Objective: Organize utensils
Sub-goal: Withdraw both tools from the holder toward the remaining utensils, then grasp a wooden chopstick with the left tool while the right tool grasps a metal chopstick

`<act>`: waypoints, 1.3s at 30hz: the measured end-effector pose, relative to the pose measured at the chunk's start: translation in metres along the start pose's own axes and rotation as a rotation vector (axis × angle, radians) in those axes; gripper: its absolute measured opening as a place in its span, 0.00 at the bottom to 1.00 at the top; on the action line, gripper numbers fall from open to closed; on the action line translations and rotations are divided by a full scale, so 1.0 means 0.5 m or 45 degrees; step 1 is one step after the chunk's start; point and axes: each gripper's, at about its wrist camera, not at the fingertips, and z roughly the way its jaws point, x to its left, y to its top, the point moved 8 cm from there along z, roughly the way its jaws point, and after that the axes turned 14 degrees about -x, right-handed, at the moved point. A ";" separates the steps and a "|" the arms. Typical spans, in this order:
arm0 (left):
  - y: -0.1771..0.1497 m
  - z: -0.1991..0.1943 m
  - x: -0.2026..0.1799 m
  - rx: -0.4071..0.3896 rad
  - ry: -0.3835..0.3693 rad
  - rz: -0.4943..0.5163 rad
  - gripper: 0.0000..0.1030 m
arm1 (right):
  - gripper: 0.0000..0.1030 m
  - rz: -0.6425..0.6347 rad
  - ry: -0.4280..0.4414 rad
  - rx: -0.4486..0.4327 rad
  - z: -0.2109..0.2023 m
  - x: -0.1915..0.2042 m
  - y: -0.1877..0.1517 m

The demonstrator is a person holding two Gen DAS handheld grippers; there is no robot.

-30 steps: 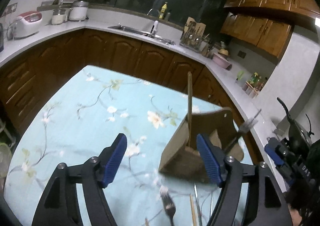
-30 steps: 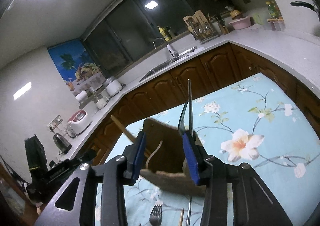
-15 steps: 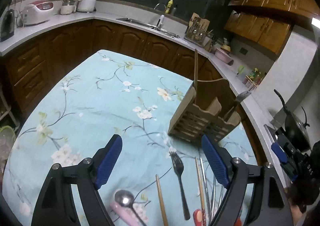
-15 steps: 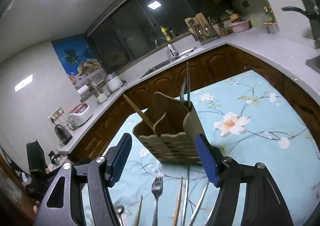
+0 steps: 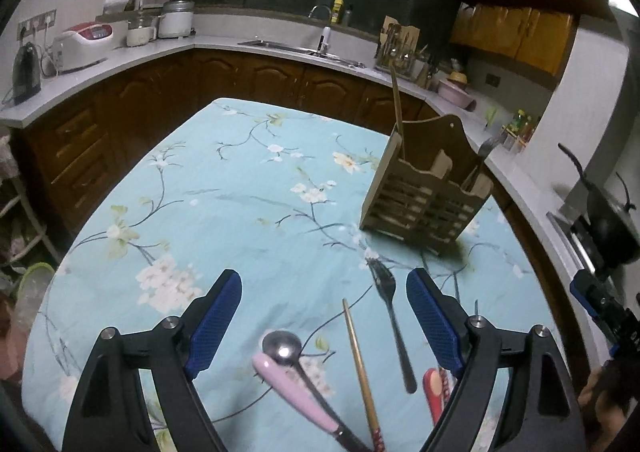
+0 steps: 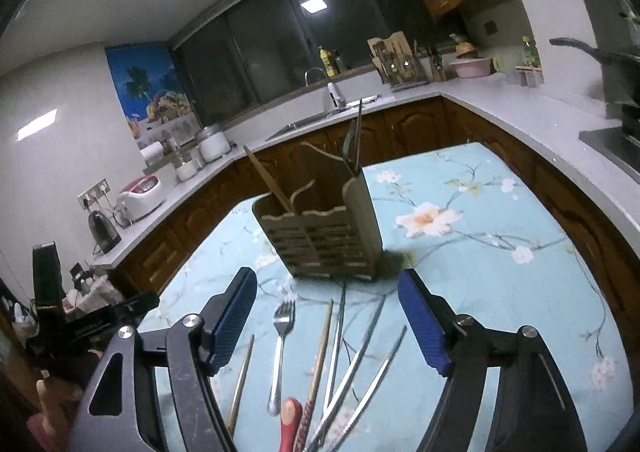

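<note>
A wooden utensil holder stands upright on the floral tablecloth. In it are a wooden chopstick, a fork and thin metal chopsticks. On the cloth in front lie a fork, a wooden chopstick, a pink-handled spoon, a red handle and several metal chopsticks. My left gripper hovers over these, jaws opening, nothing between them. My right gripper also hovers short of the holder, jaws opening and empty.
Brown cabinets under a grey counter wrap around the table, with a sink, a rice cooker and a kettle. A black wok sits on the stove to the right. The table's right edge lies just past the holder.
Both grippers have drawn back from the holder, bringing the loose utensils into view. The right jaws spread apart and left the metal chopsticks standing in the holder. The left jaws widened slightly.
</note>
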 end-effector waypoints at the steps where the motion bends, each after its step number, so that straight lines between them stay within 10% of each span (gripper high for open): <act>1: -0.002 -0.007 -0.001 -0.002 0.004 0.011 0.83 | 0.73 0.000 -0.001 0.007 -0.003 -0.001 -0.005; 32: -0.094 0.138 -0.043 0.287 0.055 0.164 0.81 | 0.68 0.017 -0.209 0.280 0.069 -0.059 -0.158; 39: -0.118 0.197 -0.049 0.361 0.041 0.177 0.51 | 0.44 0.011 -0.276 0.343 0.116 -0.082 -0.181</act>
